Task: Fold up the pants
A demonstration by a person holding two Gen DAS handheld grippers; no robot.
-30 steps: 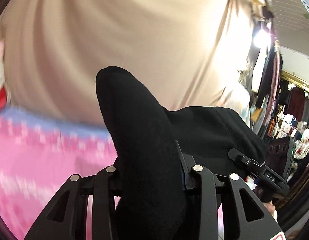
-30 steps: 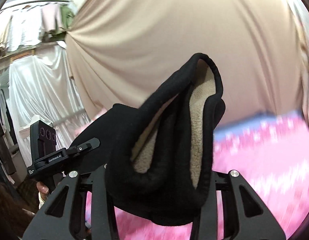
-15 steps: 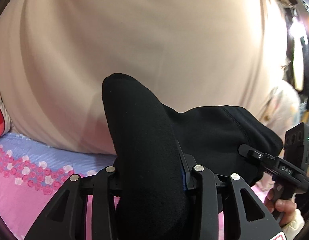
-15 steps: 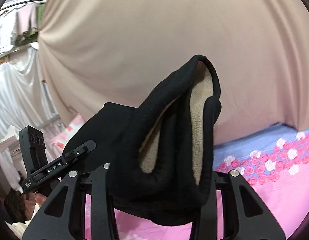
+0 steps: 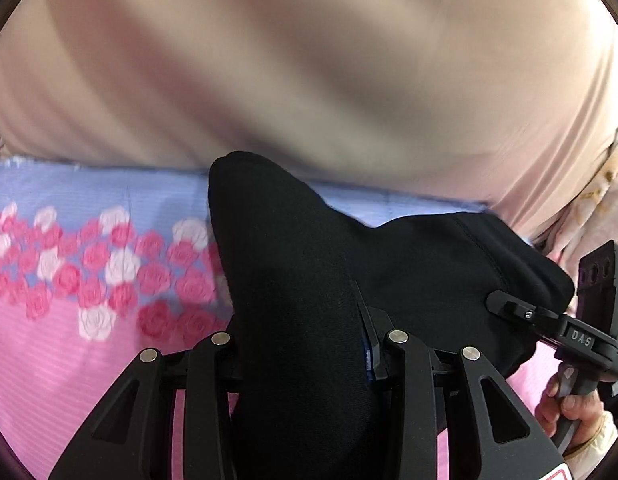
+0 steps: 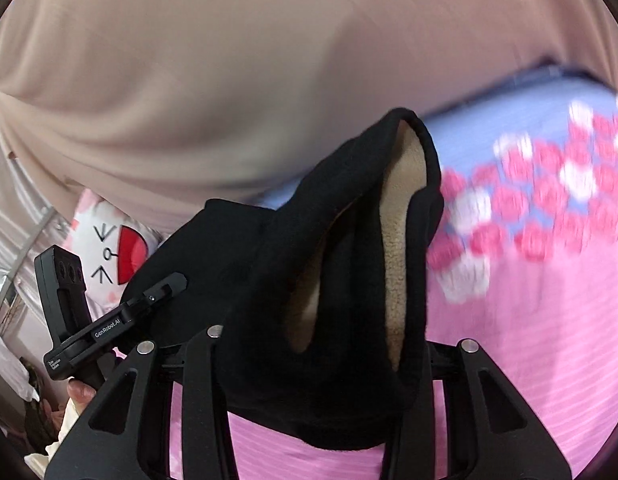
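Black pants (image 5: 309, 300) clamped in left claw (image 5: 305, 344) and right claw (image 6: 321, 344), pink floral bedspread (image 5: 89, 280) below, beige curtain (image 5: 309, 60) behind

Fingertips of left tool (image 5: 305, 364) buried under black fleece-lined pants (image 5: 309, 300); same for right tool (image 6: 321, 364), wrapped in pants (image 6: 349, 280). Lower pants cut off by bottom frame edge. Beige curtain (image 5: 269, 60) smeared by motion blur. Rose print on bedspread (image 6: 549, 208) blurred at right. Cartoon cushion (image 6: 109, 248) half hidden, middle left.
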